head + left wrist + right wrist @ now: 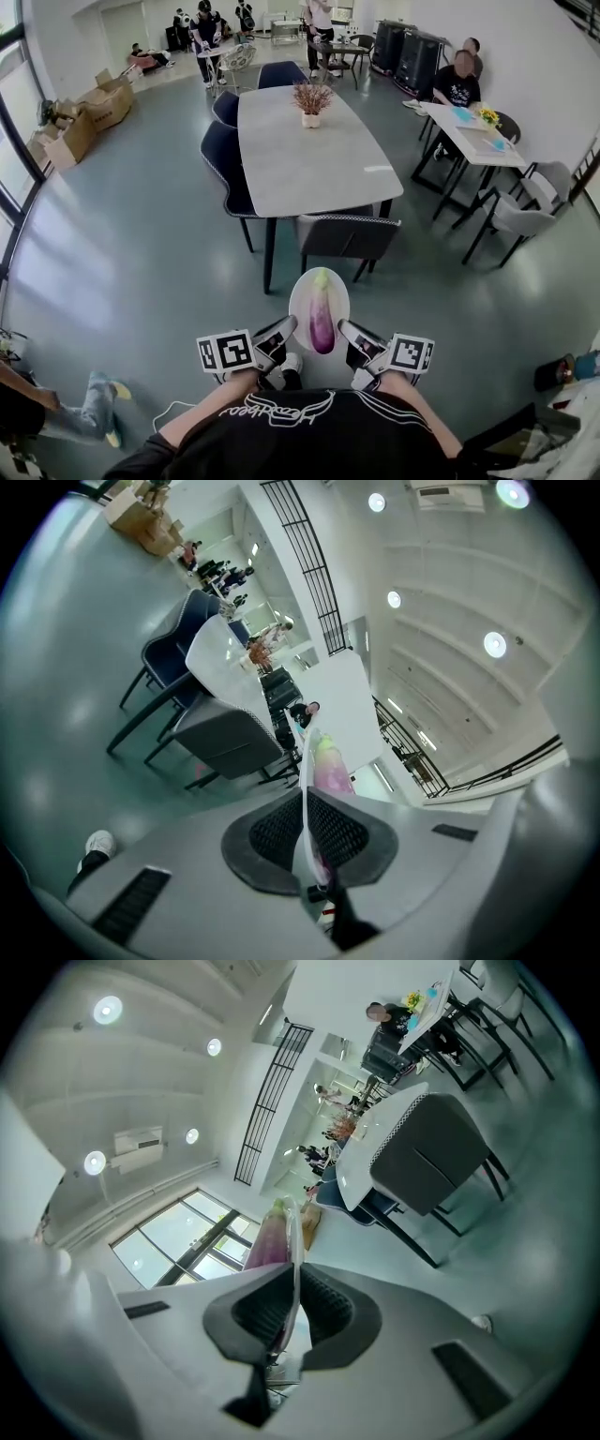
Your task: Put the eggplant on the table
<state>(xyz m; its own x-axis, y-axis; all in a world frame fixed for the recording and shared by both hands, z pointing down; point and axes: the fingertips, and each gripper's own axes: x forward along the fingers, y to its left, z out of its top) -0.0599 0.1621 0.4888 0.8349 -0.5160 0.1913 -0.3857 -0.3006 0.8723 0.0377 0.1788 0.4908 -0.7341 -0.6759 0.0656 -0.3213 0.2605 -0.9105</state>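
Eggplant [322,323], long and slim, with a glossy purple skin that pales to yellow-green at its far end, lies lengthwise on a smooth white plate [302,289]. The plate is round and thin. It is held in the air above the grey, faintly shiny floor [141,234], near the table [309,159] but not over it.

The left tool [286,330] pinches the plate's left rim and the right tool [349,332] pinches its right rim. In each gripper view the rim runs edge-on between two dark, finely ribbed pads [272,832] that are closed narrowly on it, and the eggplant shows just beyond them.

The table is a long, pale, matte slab with rounded corners on dark legs. A small pot [310,119] of dried reddish sprigs stands near its far end. A grey padded chair [349,236] with a stitched top edge is tucked in at the near end, and dark blue chairs [220,155] stand along the table's left side.
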